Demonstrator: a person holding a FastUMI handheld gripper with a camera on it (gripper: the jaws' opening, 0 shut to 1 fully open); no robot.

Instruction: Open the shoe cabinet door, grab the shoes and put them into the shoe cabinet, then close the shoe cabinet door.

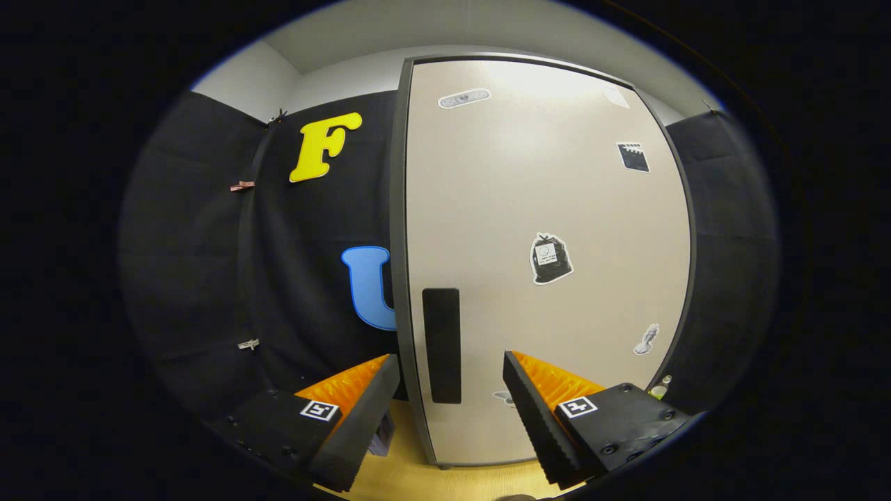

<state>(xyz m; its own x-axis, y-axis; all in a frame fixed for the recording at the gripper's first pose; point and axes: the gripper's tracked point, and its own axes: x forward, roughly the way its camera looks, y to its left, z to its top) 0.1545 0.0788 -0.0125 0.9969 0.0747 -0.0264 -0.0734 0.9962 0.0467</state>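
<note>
The shoe cabinet (550, 209) stands straight ahead, a tall beige box with a dark grey frame and its door closed. A black vertical handle (442, 346) sits near the door's left edge, low down. Several small stickers dot the door. My gripper (452, 365) is open, its two fingers spread wide just short of the door. The handle lies beyond and between the fingertips, closer to the left finger (362, 410). Nothing is held between the fingers.
The cabinet stands on a light wooden floor (431, 480). Black cloth walls close in on the left and right of the cabinet. A small greenish object (661, 390) peeks out by the cabinet's lower right corner.
</note>
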